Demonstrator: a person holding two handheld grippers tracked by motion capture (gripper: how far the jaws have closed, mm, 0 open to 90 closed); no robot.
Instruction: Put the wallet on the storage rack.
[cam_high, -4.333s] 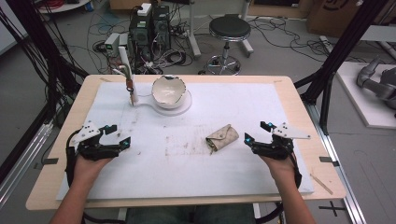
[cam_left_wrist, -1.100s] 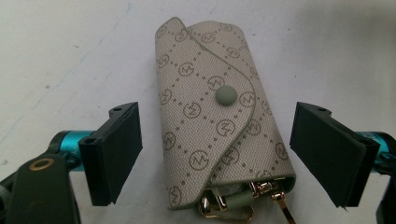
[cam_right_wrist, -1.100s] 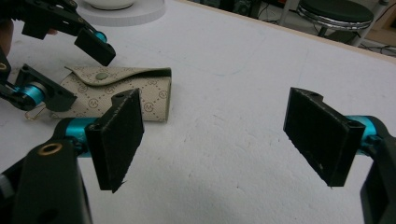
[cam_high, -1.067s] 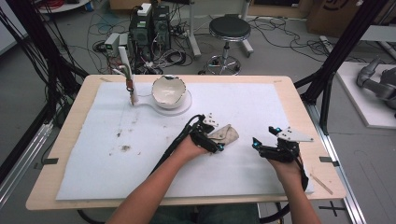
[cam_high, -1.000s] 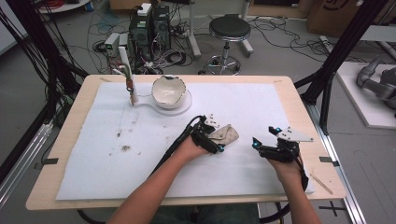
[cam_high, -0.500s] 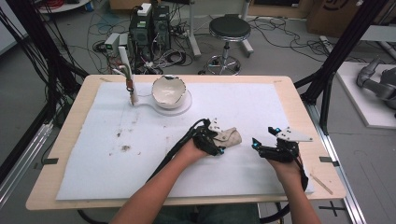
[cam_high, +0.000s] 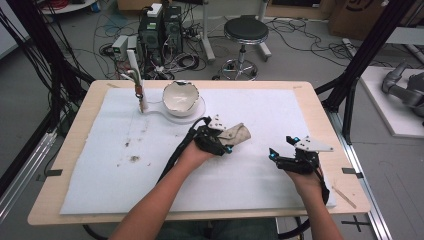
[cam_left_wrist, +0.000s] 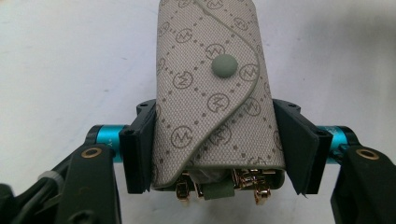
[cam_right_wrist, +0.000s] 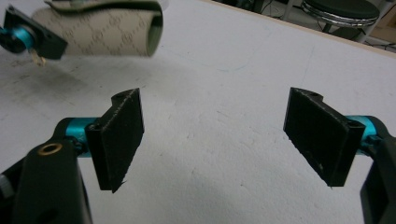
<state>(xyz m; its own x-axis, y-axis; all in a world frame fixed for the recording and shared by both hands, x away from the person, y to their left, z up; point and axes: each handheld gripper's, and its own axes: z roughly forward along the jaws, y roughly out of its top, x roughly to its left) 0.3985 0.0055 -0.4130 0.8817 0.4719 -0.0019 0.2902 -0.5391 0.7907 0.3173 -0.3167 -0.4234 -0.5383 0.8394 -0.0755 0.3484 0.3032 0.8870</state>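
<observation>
A workshop floor strewn with cables, a black stool (cam_high: 245, 31) and computer boxes (cam_high: 161, 27) sits behind a wooden counter (cam_high: 47, 187) spread with a white foam mat (cam_high: 105, 180). Starting at the left of the high view: dark crumbs (cam_high: 131, 151) speckle the mat, and up by the far edge a small white upright stand (cam_high: 138, 82) rises beside a white bowl (cam_high: 180, 95) on a white plate (cam_high: 198, 110). On to the middle, and here is the action: the left gripper (cam_high: 218, 142), forearm reaching in across the mat, is clamped on a beige key pouch (cam_high: 236, 134), its jaws having just closed in on it. In the left gripper view the two black pads press both sides of the pouch (cam_left_wrist: 212, 93). The fabric carries a repeating circled "M" monogram set in a dotted diamond grid, a round green snap (cam_left_wrist: 224, 64) fastens the curved flap, and gold key hooks (cam_left_wrist: 250, 179) peek out at the near end. In the right gripper view the pouch (cam_right_wrist: 100, 30) hangs clear above the mat, casting a shadow below it. Over to the right: the right gripper (cam_high: 282, 155) rests low near the front of the mat, well apart from the pouch, and its own view shows the two black pads (cam_right_wrist: 119, 135) spread wide, bare white mat between them. A thin wooden stick (cam_high: 345, 196) lies on the counter's right edge.
</observation>
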